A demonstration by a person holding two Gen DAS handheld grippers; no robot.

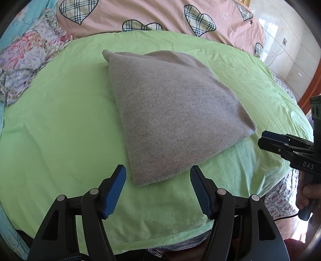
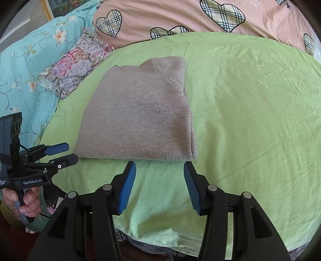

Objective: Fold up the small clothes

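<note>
A grey knit garment point(image 1: 170, 112) lies folded into a flat rectangle on the green sheet point(image 1: 60, 130); it also shows in the right wrist view point(image 2: 138, 112). My left gripper point(image 1: 158, 172) is open and empty, just in front of the garment's near corner, not touching it. My right gripper point(image 2: 159, 168) is open and empty, just short of the garment's near edge. The right gripper shows at the right of the left wrist view point(image 1: 264, 138). The left gripper shows at the left of the right wrist view point(image 2: 68, 152).
A pink quilt with plaid hearts point(image 1: 150, 14) lies along the far side. A floral pillow point(image 1: 30, 60) and a teal floral cover point(image 2: 26, 66) lie to the left. The sheet's near edge point(image 1: 160, 237) hangs in front.
</note>
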